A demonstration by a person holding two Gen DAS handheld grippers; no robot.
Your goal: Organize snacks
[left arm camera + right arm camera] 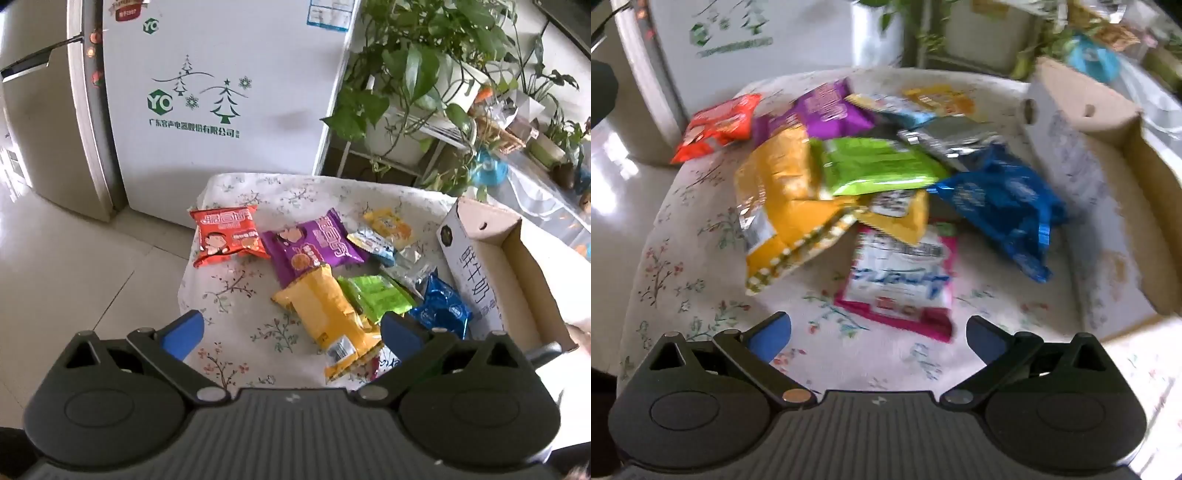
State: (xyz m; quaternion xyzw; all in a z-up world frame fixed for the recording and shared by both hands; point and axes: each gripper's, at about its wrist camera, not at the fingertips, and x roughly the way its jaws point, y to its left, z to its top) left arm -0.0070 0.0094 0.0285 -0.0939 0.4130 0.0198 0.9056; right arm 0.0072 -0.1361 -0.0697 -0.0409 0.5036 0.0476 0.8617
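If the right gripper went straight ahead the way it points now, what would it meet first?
Most likely the pink-and-white snack packet, lying flat on the floral tablecloth directly ahead of the right gripper, whose jaws are open and empty. The view is motion-blurred, so depth is uncertain.

Left tool (291, 328) was wide open, nothing between its blue pads (184, 334), hovering over the floral-cloth worktop (236, 295). Yellow pack (325, 310) lay just ahead of it, overlapping the purple pack (314, 247) beyond. Green pack (376, 295) and blue pack (439, 306) sat ahead-right. Red pack (225, 236) lay ahead-left, apart from the pile. Open cardboard box (517, 266) stood far right. White fridge (221, 92) stood beyond the worktop.
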